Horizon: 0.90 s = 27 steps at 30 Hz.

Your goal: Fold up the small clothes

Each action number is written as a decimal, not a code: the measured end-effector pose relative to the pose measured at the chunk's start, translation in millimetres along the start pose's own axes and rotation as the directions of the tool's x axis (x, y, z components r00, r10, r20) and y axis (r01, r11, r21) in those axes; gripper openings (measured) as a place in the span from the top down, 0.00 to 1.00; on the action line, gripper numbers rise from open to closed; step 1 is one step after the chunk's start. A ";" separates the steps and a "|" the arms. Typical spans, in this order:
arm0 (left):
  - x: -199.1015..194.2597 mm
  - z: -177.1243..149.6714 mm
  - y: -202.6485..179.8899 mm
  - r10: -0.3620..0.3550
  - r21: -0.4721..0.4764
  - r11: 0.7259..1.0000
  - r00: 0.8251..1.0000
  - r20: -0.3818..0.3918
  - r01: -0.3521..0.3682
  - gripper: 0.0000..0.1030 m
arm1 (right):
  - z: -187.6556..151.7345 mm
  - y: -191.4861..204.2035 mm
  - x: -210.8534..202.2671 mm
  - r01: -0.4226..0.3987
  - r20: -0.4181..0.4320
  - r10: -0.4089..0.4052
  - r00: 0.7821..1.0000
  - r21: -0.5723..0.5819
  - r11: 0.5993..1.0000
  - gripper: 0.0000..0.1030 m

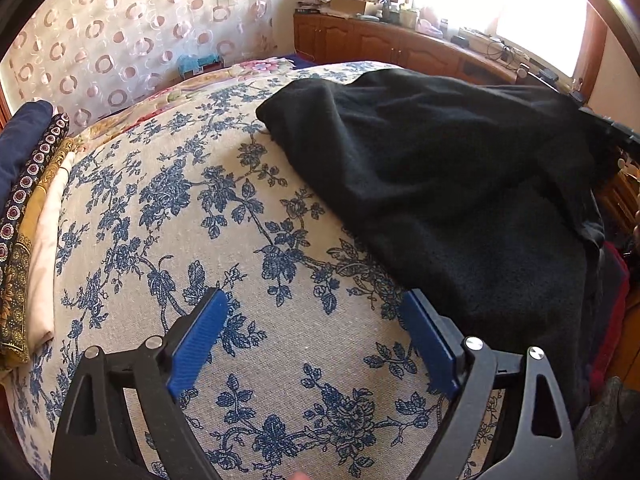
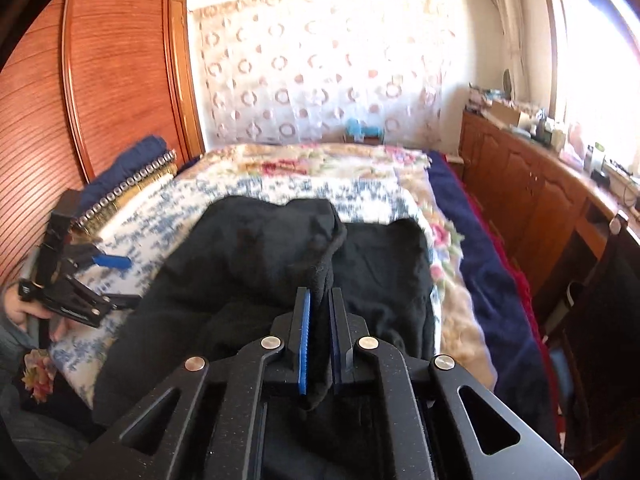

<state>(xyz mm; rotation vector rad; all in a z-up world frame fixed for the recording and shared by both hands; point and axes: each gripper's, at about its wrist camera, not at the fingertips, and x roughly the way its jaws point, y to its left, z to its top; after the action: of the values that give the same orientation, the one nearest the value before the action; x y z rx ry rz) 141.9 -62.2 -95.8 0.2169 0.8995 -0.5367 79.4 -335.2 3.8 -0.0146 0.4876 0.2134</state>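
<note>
the black garment point(image 1: 460, 200) lies on the floral bedspread point(image 1: 240, 240), its long axis running away from the person. the right gripper point(image 2: 319, 304) is clamped on a raised fold at its near edge. the left gripper point(image 1: 312, 312), spread wide and empty, hovers over bare cover just left of the garment.
</note>
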 end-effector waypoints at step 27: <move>-43.1 56.0 -1.0 -0.042 -0.086 0.994 0.980 0.197 0.060 0.09 | 21.4 -45.9 22.6 0.011 -0.120 -0.013 0.993 -0.012 1.000 0.50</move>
<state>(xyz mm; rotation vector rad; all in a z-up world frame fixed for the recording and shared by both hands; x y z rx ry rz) 158.1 -70.1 -27.4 0.0562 0.7386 -0.5528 118.2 -374.2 10.4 -0.0416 0.6057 0.2043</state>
